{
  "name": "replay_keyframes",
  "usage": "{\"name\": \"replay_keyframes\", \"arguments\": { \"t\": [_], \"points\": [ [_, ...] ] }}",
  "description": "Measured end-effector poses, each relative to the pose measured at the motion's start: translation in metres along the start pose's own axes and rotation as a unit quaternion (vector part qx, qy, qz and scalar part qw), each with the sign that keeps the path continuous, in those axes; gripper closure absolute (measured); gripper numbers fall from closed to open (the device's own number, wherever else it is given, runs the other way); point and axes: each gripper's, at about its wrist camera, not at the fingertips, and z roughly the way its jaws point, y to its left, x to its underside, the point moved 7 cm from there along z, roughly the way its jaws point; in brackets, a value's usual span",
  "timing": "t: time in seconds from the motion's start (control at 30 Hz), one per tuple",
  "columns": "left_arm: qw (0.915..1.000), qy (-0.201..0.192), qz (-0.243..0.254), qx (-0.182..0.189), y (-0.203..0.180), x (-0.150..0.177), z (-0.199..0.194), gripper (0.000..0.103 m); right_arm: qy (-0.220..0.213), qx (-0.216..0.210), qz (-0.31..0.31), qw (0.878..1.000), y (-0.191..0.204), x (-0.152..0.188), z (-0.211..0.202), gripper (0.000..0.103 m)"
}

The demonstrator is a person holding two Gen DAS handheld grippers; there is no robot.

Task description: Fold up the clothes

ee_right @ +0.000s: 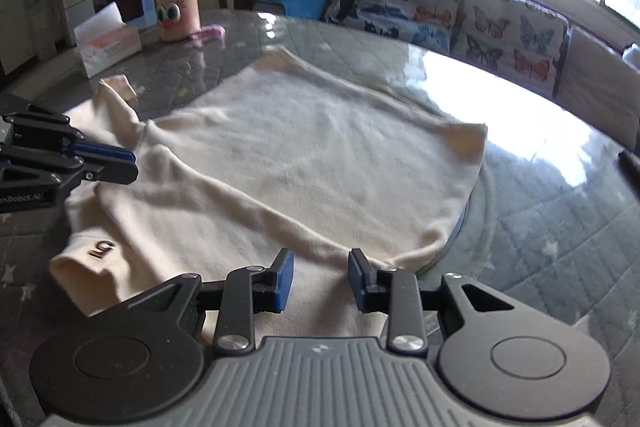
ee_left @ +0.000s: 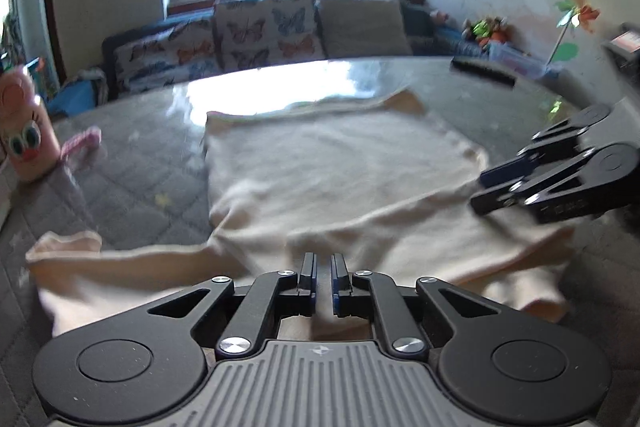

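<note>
A cream long-sleeved top (ee_left: 340, 171) (ee_right: 312, 147) lies spread flat on the round glass-topped table (ee_left: 152, 155). One sleeve (ee_left: 64, 251) trails off to the left. The other sleeve (ee_right: 96, 259) lies across the near hem, its cuff showing a small dark mark. My left gripper (ee_left: 323, 261) (ee_right: 130, 165) hovers over the near edge of the top, its blue pads almost together with no cloth between them. My right gripper (ee_right: 320, 259) (ee_left: 480, 191) stands open just above the hem near the top's right side, and holds nothing.
A pink bottle with a cartoon face (ee_right: 176, 3) (ee_left: 24, 131) and a tissue box (ee_right: 108, 43) stand at the table's far left, with a small pink item (ee_left: 82, 143) beside the bottle. A black remote (ee_left: 482, 69) lies at the far right. A sofa with butterfly cushions (ee_left: 264, 31) sits beyond.
</note>
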Motion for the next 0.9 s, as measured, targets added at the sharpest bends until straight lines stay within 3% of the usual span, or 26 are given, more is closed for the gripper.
{"name": "replay_keyframes", "arguments": {
  "t": [0.27, 0.5, 0.67, 0.9],
  "points": [
    [0.9995, -0.018, -0.025, -0.010, 0.020, -0.002, -0.013, 0.094, -0.010, -0.018, -0.015, 1.000, 0.017, -0.012, -0.001, 0.073],
    [0.9953, -0.027, -0.058, -0.072, 0.071, 0.004, -0.037, 0.092, -0.010, -0.062, -0.039, 0.997, 0.056, -0.029, 0.016, 0.073],
    [0.9869, -0.023, -0.094, -0.129, 0.118, 0.017, -0.051, 0.082, -0.013, -0.091, -0.056, 0.994, 0.089, -0.035, 0.025, 0.073],
    [0.9677, -0.013, -0.157, -0.197, 0.176, 0.034, -0.054, 0.067, -0.015, -0.099, -0.096, 0.990, 0.118, -0.032, 0.028, 0.073]
  ]
}}
